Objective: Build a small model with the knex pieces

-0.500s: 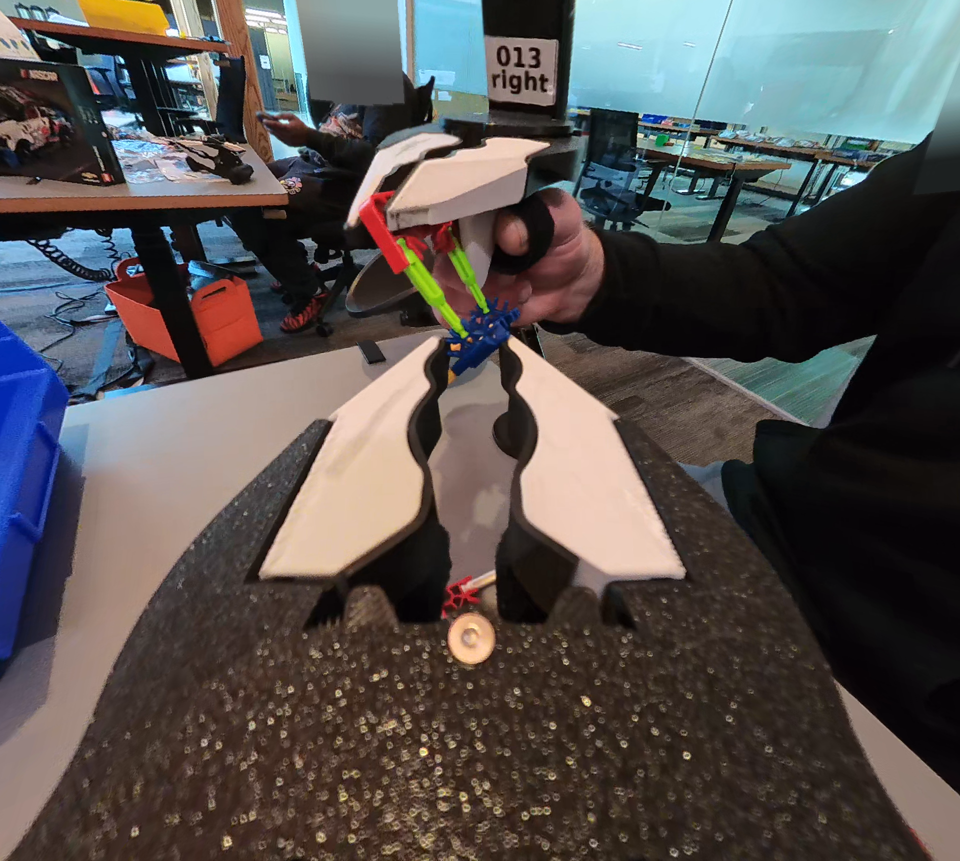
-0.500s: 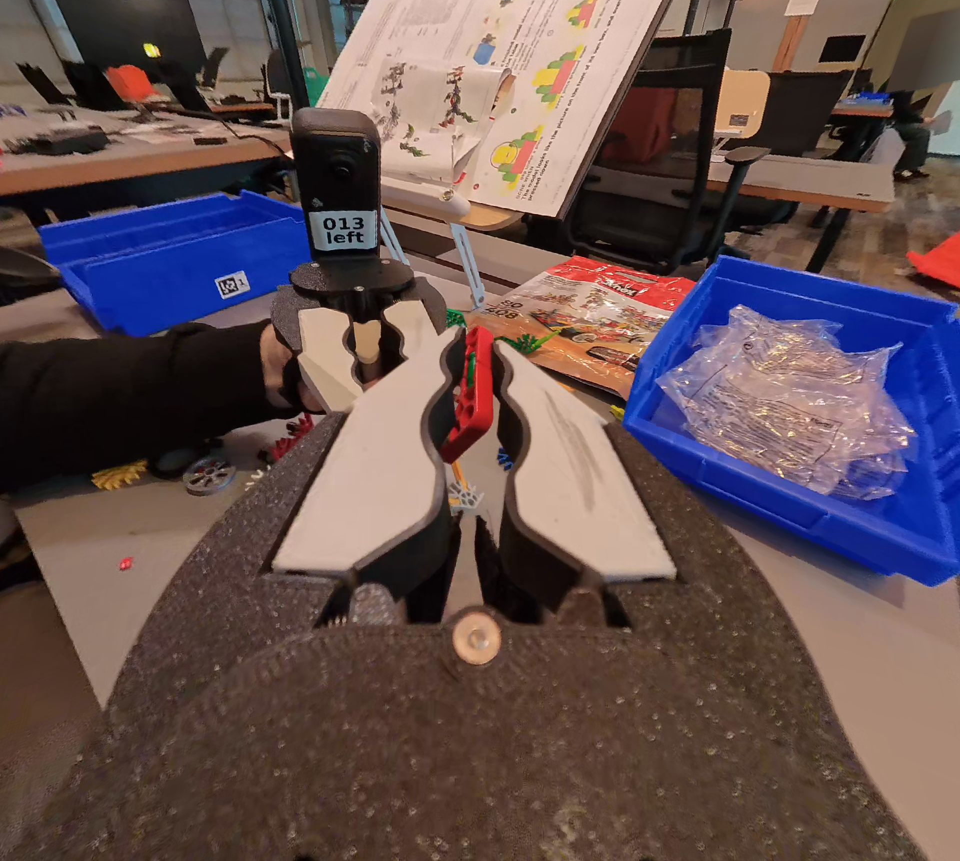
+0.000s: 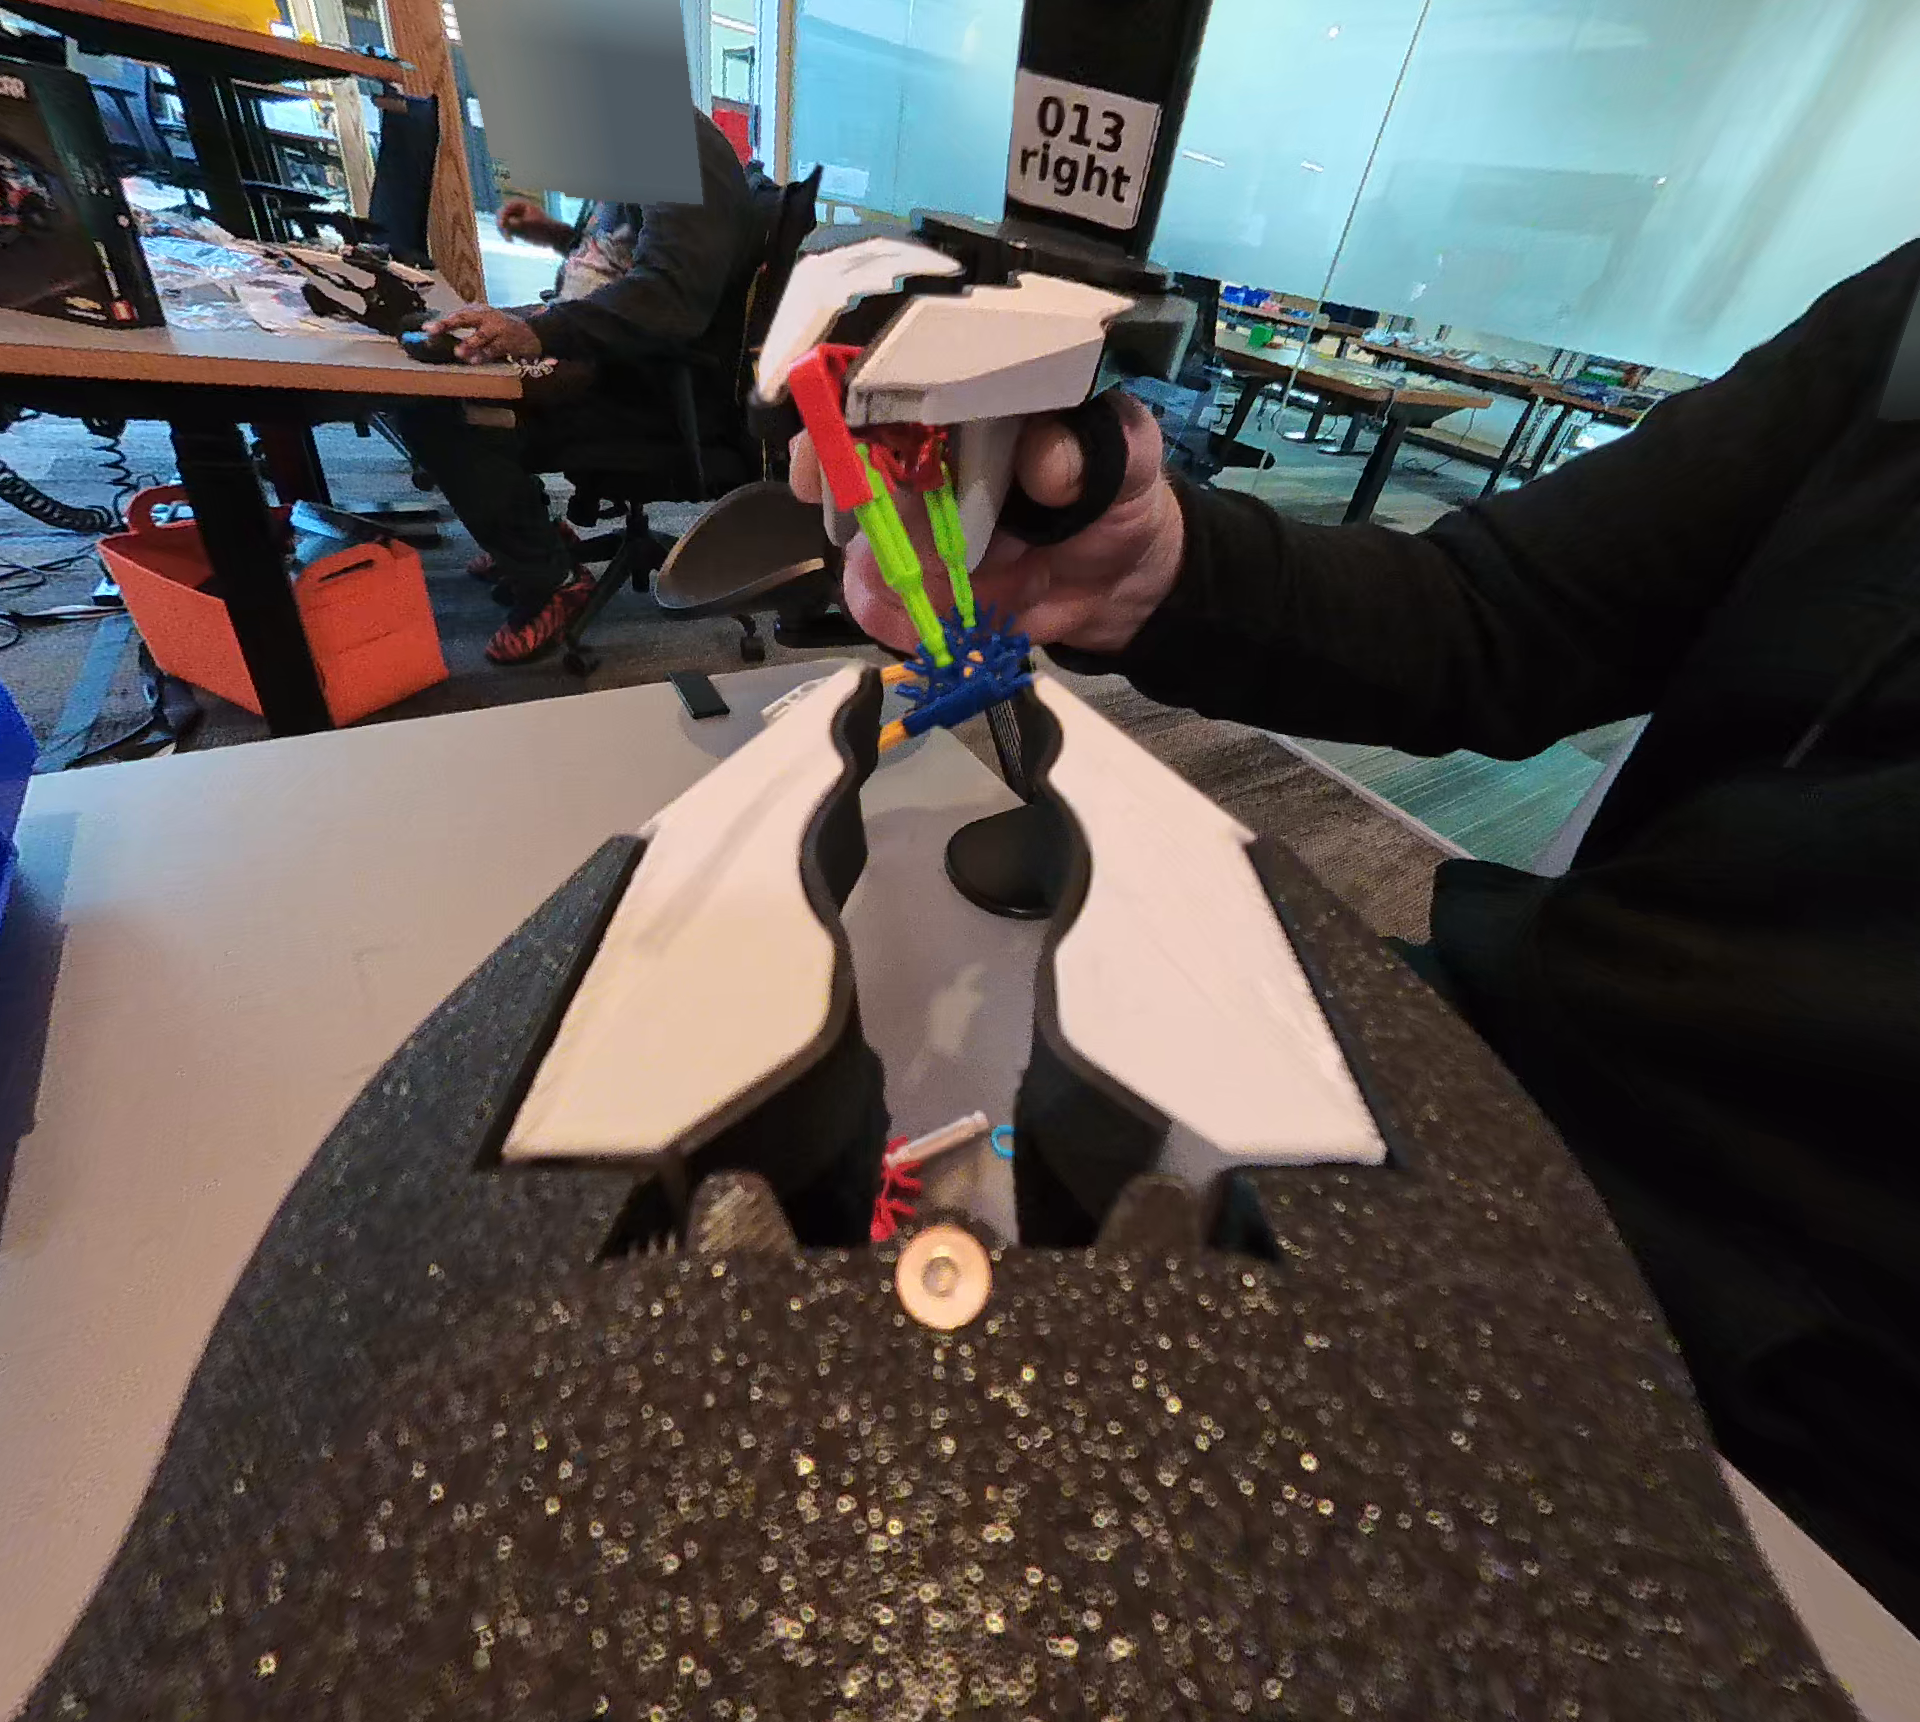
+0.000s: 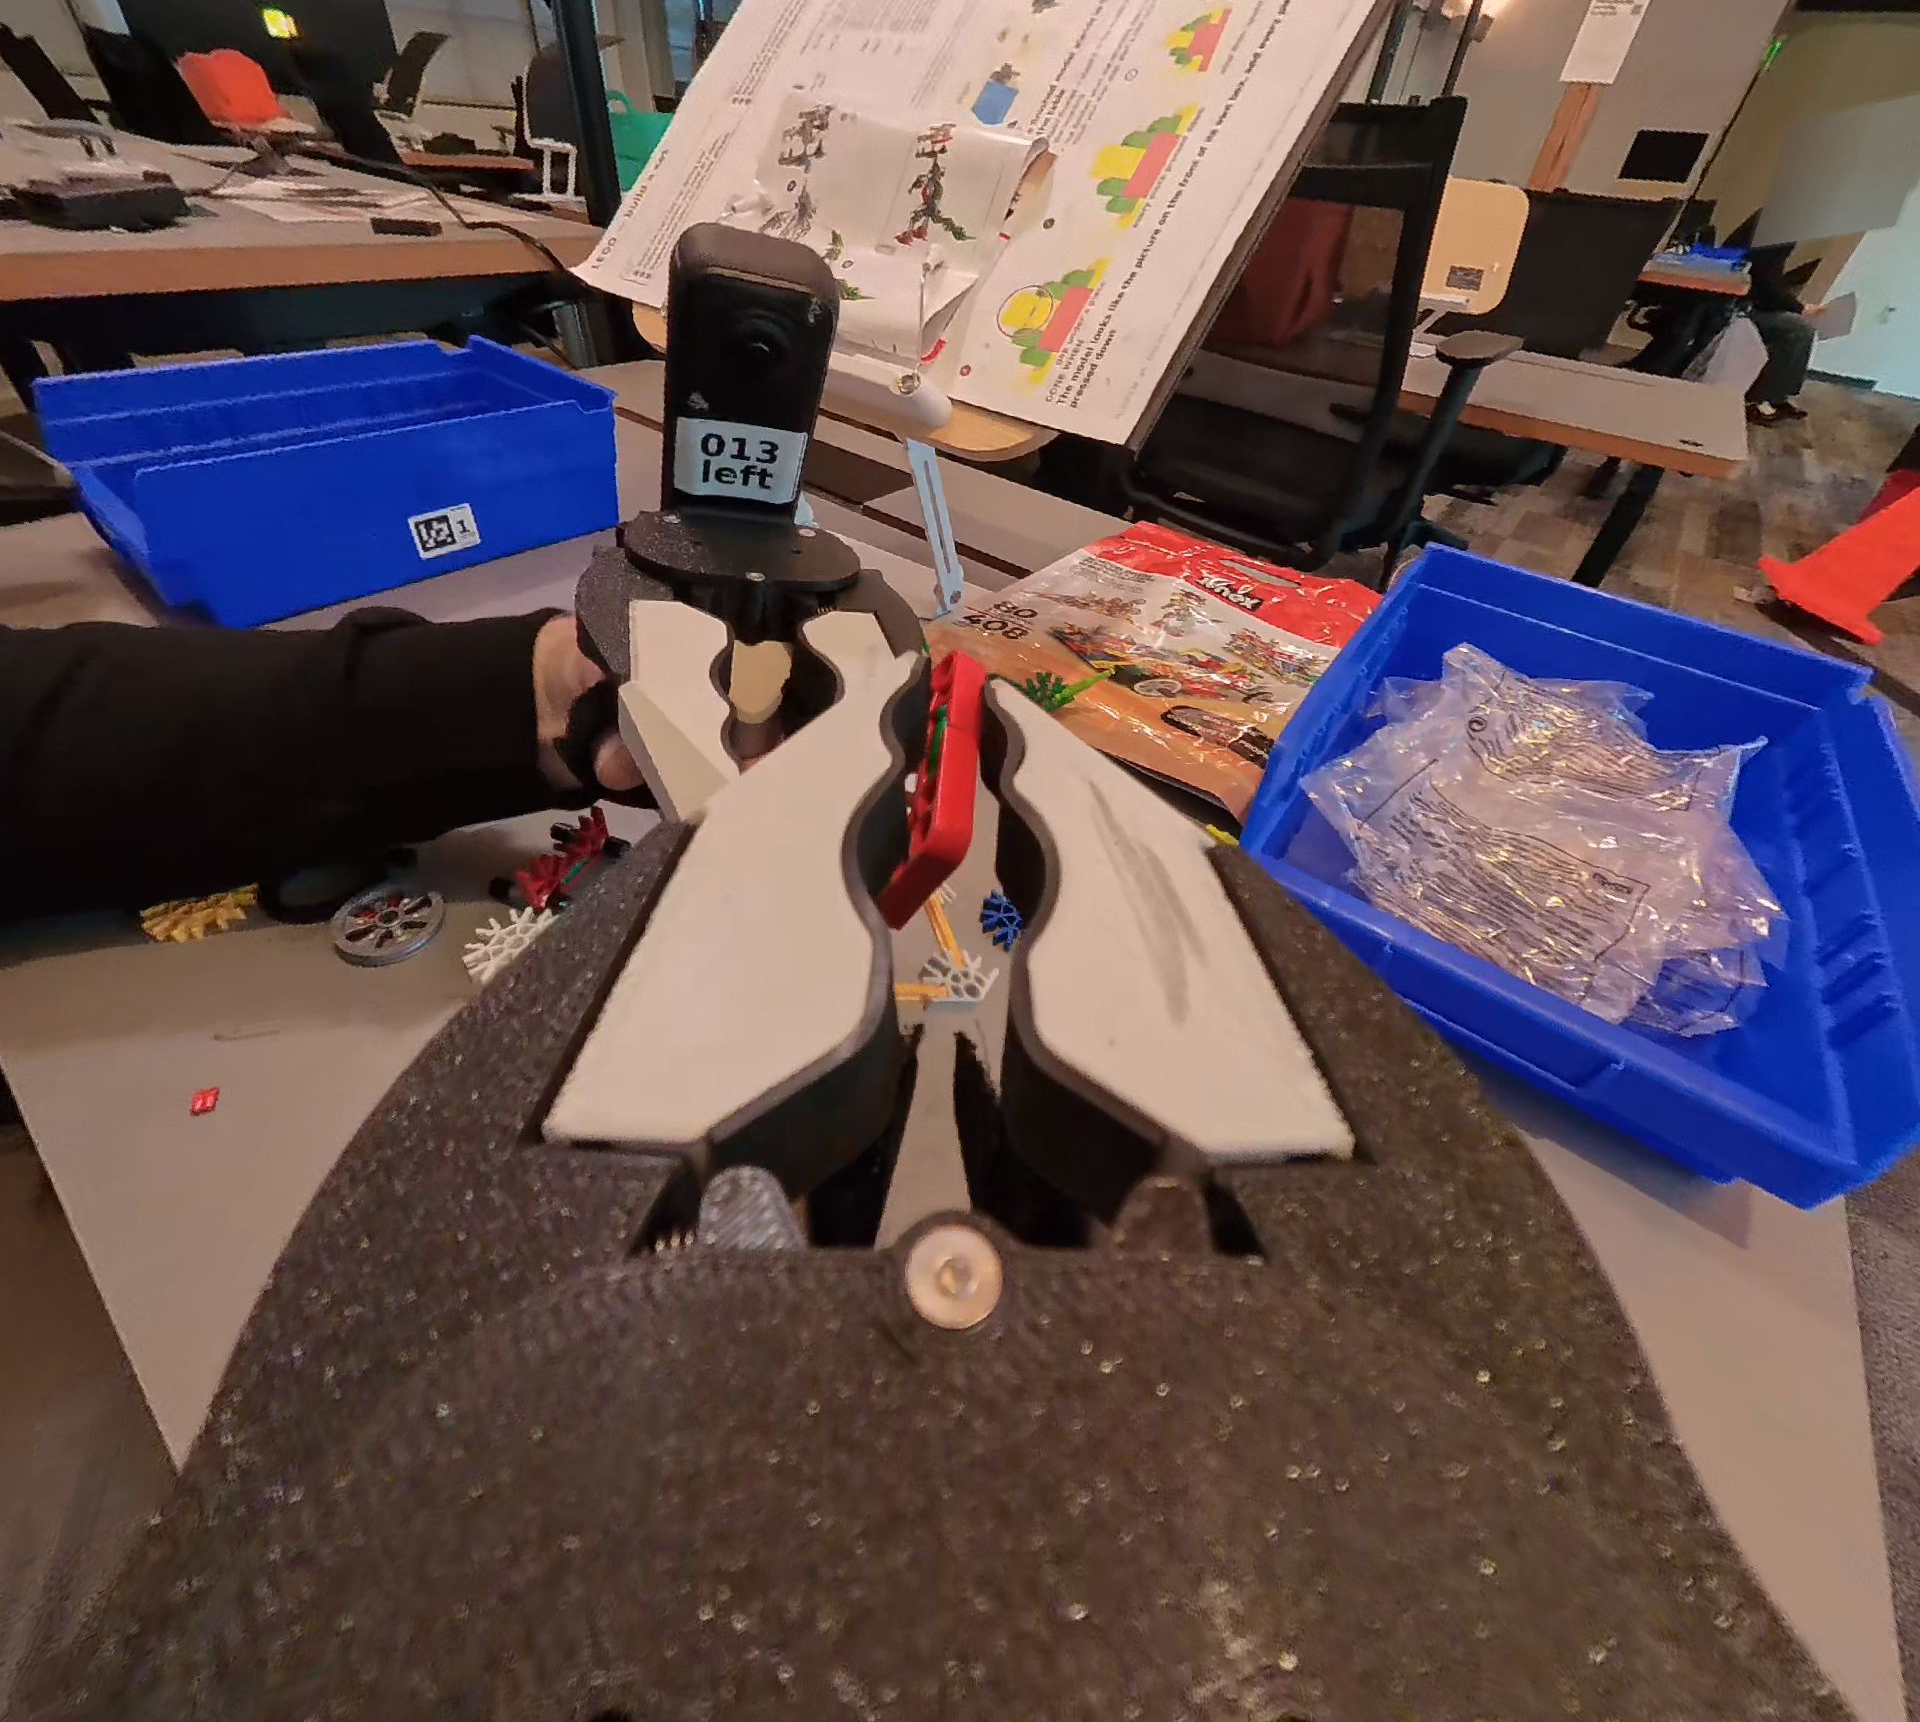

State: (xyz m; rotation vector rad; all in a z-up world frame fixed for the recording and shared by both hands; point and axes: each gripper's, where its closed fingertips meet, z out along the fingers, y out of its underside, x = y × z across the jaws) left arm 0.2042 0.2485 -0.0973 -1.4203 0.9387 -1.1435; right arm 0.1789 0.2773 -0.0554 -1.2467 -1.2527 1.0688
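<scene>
Two grippers share one small toy frame: our right gripper [image 4: 951,716] clamps the red block [image 4: 932,799], our left gripper [image 3: 951,696] pinches the blue spiky connector [image 3: 966,670] at the far end. Best done, we'd judge, with steady, square pressure along the thin green rods [image 3: 902,560]. Hard glossy plastic over a smooth grey table [image 3: 312,893].
</scene>
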